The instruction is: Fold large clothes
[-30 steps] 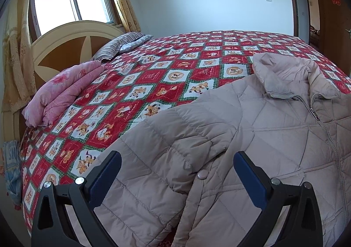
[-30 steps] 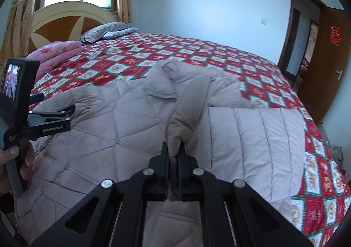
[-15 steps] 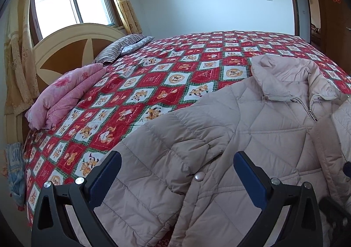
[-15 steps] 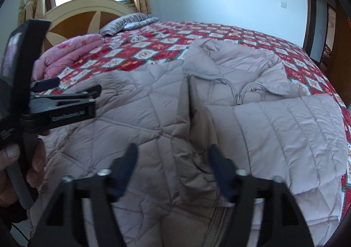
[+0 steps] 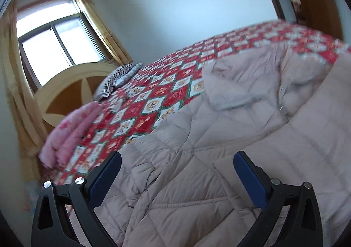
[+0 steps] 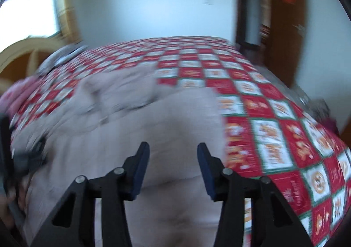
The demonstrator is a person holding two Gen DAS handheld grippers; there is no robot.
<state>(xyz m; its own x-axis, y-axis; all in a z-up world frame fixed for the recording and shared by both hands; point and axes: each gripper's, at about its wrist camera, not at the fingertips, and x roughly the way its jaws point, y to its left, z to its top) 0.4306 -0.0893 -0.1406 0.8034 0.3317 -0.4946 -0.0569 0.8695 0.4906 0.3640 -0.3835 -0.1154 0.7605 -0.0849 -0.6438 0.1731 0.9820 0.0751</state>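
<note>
A beige quilted puffer jacket [image 5: 219,137] lies on the bed, collar toward the far side, its right half folded over the middle. It also shows in the right wrist view [image 6: 153,137], blurred. My left gripper [image 5: 176,170] is open and empty, just above the jacket's left sleeve area. My right gripper [image 6: 173,159] is open and empty, above the folded-over right part. The left gripper's body [image 6: 13,159] shows at the right wrist view's left edge.
The bed has a red and white patchwork cover [image 5: 166,89] [image 6: 274,126]. A folded pink blanket [image 5: 70,130] and a striped pillow [image 5: 118,78] lie by the wooden headboard [image 5: 72,91]. A window is behind it; a brown door [image 6: 285,27] stands at the right.
My right gripper opened and let go of the jacket's folded edge, then swung right. My left gripper tilted and moved over the jacket. The right half now lies folded over.
</note>
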